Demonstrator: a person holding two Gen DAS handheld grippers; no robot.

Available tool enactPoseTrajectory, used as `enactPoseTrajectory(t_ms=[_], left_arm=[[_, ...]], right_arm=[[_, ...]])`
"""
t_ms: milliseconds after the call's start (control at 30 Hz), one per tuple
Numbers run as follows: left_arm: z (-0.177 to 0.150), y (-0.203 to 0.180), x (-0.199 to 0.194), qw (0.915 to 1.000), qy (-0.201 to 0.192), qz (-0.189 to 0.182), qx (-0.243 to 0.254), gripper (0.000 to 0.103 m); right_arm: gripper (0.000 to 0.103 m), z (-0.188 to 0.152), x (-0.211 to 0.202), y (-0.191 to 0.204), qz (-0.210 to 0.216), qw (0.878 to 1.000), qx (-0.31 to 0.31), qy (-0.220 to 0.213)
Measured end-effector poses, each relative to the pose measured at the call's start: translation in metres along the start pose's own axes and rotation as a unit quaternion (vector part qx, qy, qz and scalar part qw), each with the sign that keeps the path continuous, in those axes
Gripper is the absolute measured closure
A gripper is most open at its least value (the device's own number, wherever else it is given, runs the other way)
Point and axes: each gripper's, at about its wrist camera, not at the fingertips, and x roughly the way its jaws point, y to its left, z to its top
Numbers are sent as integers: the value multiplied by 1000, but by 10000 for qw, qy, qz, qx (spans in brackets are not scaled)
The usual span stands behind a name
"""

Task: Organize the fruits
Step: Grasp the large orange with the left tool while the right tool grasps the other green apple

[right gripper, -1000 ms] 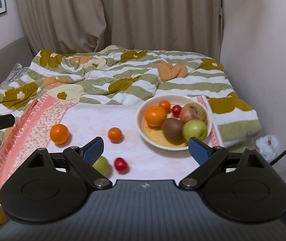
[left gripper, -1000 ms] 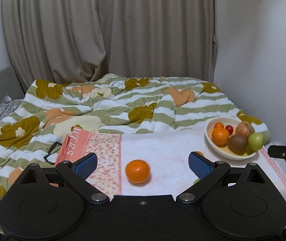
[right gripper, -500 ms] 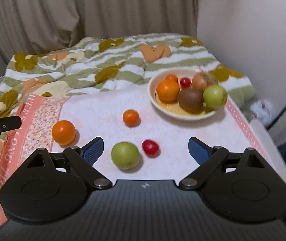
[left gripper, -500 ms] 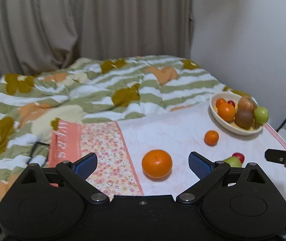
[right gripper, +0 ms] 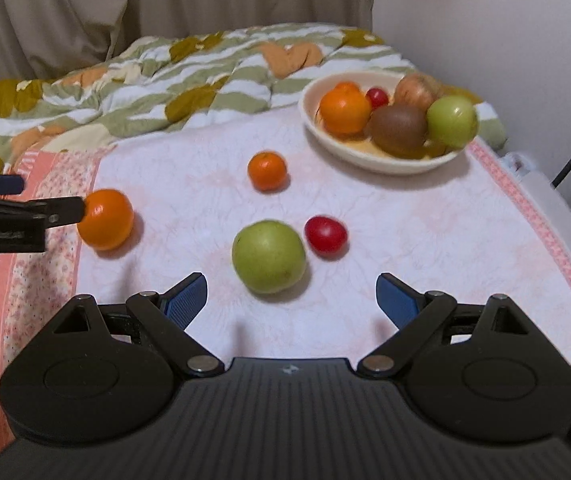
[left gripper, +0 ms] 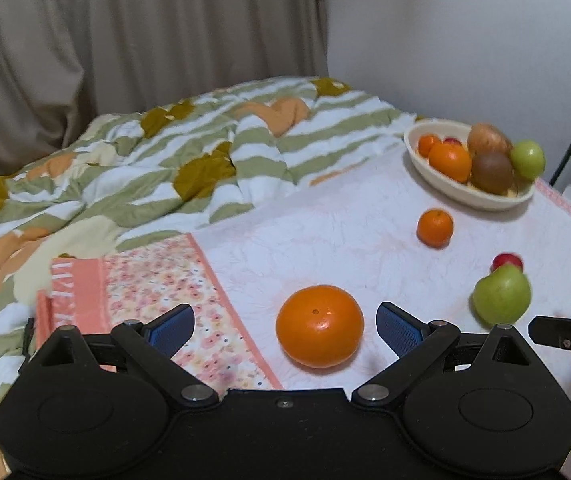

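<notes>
My left gripper (left gripper: 285, 326) is open, and a large orange (left gripper: 320, 326) lies on the white cloth between its fingers, untouched. My right gripper (right gripper: 291, 300) is open just short of a green apple (right gripper: 268, 256). A red plum (right gripper: 325, 236) lies right of the apple and a small mandarin (right gripper: 267, 171) lies beyond it. A cream bowl (right gripper: 365, 156) at the back right holds an orange, a kiwi, a green apple and other fruit. The large orange (right gripper: 105, 219) and the left gripper's fingers (right gripper: 61, 210) show at the left of the right wrist view.
The fruit lies on a white towel (right gripper: 405, 248) with a pink floral border (left gripper: 145, 280), spread over a bed. A crumpled green-striped duvet (left gripper: 145, 160) lies behind. Curtains and a white wall stand at the back. The towel's right edge (right gripper: 545, 240) is near the bed's edge.
Both grippers have moved forward and lower toward the fruit. The large orange now lies between the left fingers, and the green apple is closer to the right gripper.
</notes>
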Motion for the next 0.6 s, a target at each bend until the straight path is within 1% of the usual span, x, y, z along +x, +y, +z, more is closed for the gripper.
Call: enactPoseTrajectory(t_ms=[167, 267, 333, 400, 433, 467, 533, 600], left_arm=[[1, -2, 24, 9994, 282, -196, -100, 4], [2, -2, 35, 9983, 445, -310, -199, 6], [3, -3, 41, 9977, 527, -356, -236, 12], [3, -4, 45, 9968, 634, -397, -297, 21], [3, -3, 47, 9962, 684, -423, -342, 24], [3, -3, 49, 9957, 717, -449, -374, 30], [2, -2, 51, 9948, 754, -537, -421, 36], [2, -3, 51, 9951, 723, -548, -384, 37]], right_arm=[[0, -2, 19, 1, -97, 9997, 89, 196], [0, 0, 25, 1, -46, 9997, 138, 207], [0, 1, 28, 2, -15, 9996, 179, 228], [0, 3, 32, 2, 40, 9994, 218, 266], [0, 3, 34, 2, 72, 9992, 252, 285], [0, 4, 36, 2, 93, 9991, 283, 296], [0, 5, 38, 2, 129, 9989, 320, 307], [3, 6, 41, 2, 138, 9989, 318, 305]])
